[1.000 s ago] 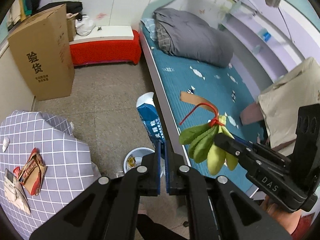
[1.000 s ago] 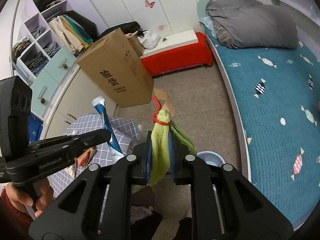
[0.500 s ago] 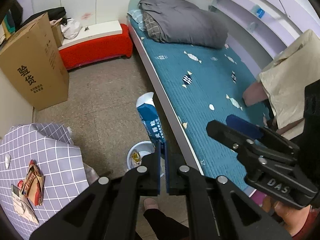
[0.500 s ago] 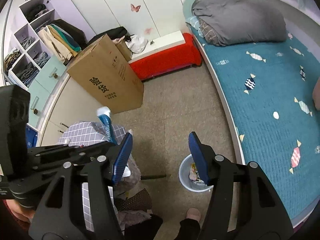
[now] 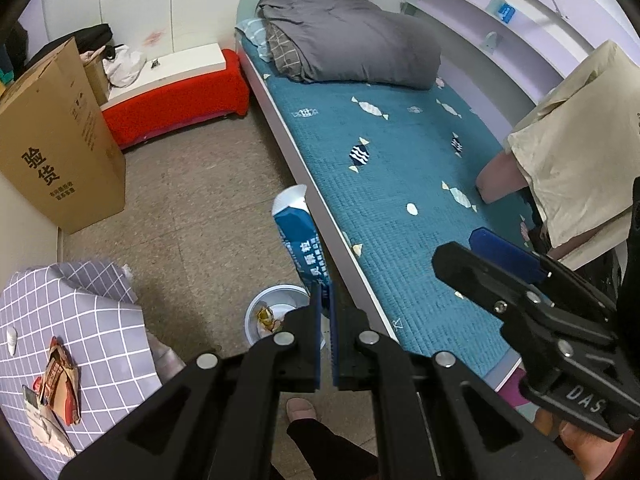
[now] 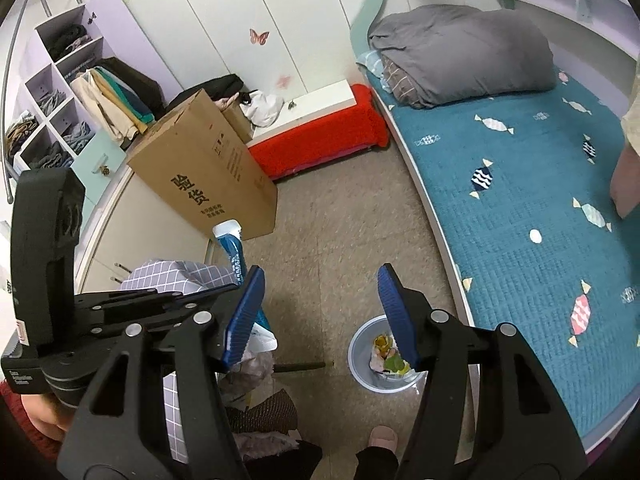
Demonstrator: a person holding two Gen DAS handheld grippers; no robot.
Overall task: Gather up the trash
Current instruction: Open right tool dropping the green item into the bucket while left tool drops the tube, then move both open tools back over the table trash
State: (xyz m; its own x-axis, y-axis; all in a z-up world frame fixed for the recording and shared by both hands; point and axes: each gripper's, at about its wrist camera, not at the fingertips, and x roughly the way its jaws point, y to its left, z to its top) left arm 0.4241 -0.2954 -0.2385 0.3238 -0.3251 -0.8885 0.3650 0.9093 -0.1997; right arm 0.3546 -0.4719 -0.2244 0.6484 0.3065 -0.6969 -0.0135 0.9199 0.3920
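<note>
A small surface point(image 5: 92, 320) draped in a grey checked cloth stands nearest, at lower left in the left wrist view, with crumpled snack wrappers point(image 5: 60, 380) lying on it. Just past it, on the speckled floor point(image 5: 200, 200), a pale round trash bin point(image 6: 362, 364) sits beside the bed frame with yellow and green scraps inside. The left hand-held gripper point(image 5: 327, 304) points steeply down above the bin, its blue pads pressed together on the lower end of a blue-and-white packet point(image 5: 298, 236) that stands upright out of the grip. The right hand-held gripper point(image 6: 320, 312) hovers over the floor beside the bin, its pads spread apart with nothing between them. A person's slippered foot point(image 6: 382, 438) shows at the bottom edge. The bed point(image 5: 400, 184) with its teal candy-print cover runs along the right, and a folded grey quilt point(image 5: 352, 36) lies at its far end. Farther back stand a large cardboard box point(image 5: 56, 140), a red-skirted bench point(image 5: 180, 100) and white wardrobe doors point(image 6: 248, 20) with butterfly stickers.
</note>
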